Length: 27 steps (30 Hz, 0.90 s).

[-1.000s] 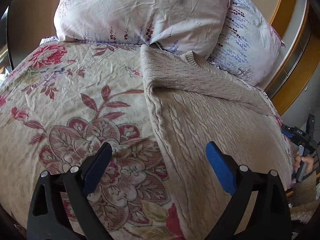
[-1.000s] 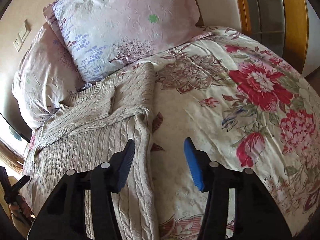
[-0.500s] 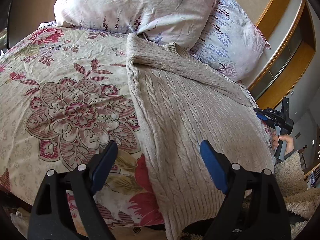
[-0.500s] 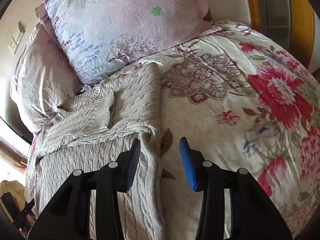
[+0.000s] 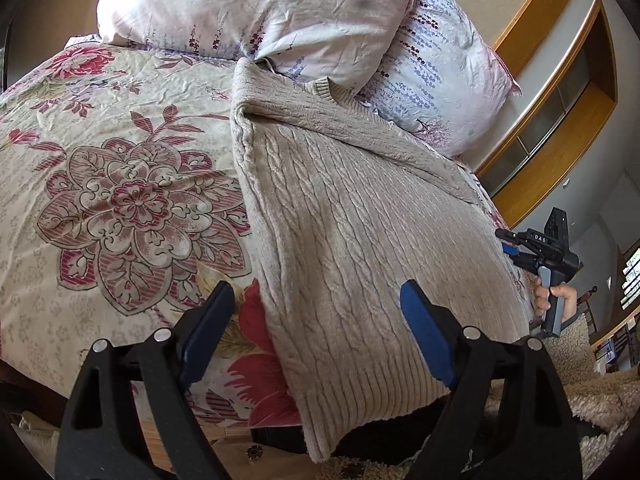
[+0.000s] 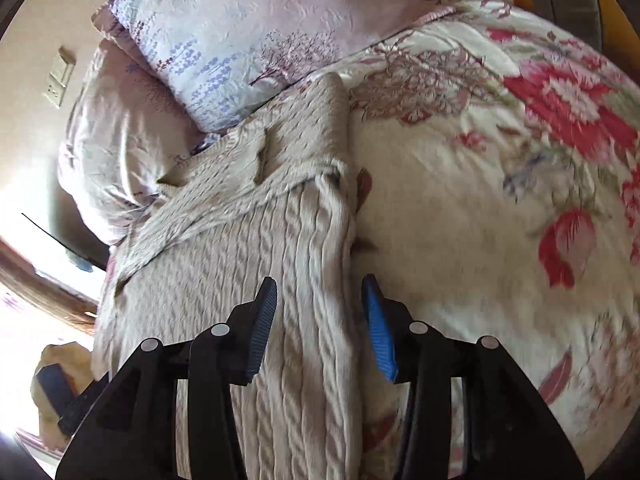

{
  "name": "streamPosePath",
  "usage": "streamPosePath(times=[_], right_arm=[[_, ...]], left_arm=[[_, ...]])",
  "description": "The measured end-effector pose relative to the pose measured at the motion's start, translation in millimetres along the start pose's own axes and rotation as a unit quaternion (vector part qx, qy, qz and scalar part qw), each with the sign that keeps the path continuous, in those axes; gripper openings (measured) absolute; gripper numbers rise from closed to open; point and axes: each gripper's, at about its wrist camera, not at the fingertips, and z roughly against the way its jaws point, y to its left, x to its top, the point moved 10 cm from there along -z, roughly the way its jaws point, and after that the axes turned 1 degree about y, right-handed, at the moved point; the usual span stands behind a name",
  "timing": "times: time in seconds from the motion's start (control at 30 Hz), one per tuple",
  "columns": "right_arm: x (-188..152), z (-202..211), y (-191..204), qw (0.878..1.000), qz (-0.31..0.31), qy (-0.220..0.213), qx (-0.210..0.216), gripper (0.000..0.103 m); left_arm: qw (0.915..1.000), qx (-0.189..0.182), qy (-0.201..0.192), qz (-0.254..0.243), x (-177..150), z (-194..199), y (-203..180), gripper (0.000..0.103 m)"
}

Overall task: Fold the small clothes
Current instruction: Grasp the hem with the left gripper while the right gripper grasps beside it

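Observation:
A beige cable-knit sweater (image 5: 360,216) lies flat on a floral bedspread, its neck toward the pillows and its ribbed hem hanging over the near bed edge. A sleeve is folded across its upper part. My left gripper (image 5: 316,328) is open and empty above the hem's left edge. My right gripper (image 6: 320,320) is open, its jaws either side of the sweater's (image 6: 256,264) right side edge, not closed on it. The right gripper also shows in the left wrist view (image 5: 540,256) at the sweater's far side.
The floral bedspread (image 5: 120,184) covers the bed, also shown in the right wrist view (image 6: 500,184). Two pale floral pillows (image 5: 256,12) (image 5: 436,80) lean at the head. A wooden window frame (image 5: 560,92) stands on the right. A shaggy rug (image 5: 592,396) lies below the bed edge.
My left gripper pulled back toward the near bed edge, so the hem came into view. My right gripper narrowed and moved over the sweater's right side edge.

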Motion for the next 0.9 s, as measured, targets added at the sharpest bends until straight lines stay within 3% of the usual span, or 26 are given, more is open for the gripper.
streamPosePath(times=[0.13,0.37,0.43,0.53,0.67,0.77,0.9], right_arm=[[-43,22,5,0.996,-0.027,0.020,0.081,0.046],[-104,57,21,0.983,-0.043,0.031,0.177,0.033],[-119,61,21,0.980,-0.053,0.038,0.189,0.033],[-133,58,19,0.978,-0.058,0.043,0.195,0.022],[-133,53,26,0.976,-0.053,0.046,0.206,0.011],[-127,55,33,0.978,-0.036,0.035,0.205,0.009],[-104,61,43,0.978,-0.020,-0.002,0.206,0.008]], left_arm=[[0.9999,-0.016,0.003,0.001,-10,3,-9,0.073],[0.9990,-0.040,0.007,0.017,-33,13,-18,0.058],[0.9984,-0.049,0.008,0.027,-40,18,-18,0.052],[0.9972,-0.060,0.011,0.044,-48,22,-19,0.041],[0.9967,-0.060,0.022,0.050,-55,19,-21,0.024],[0.9971,-0.047,0.033,0.050,-57,16,-22,0.008],[0.9985,-0.037,0.019,0.035,-38,18,-24,0.007]])
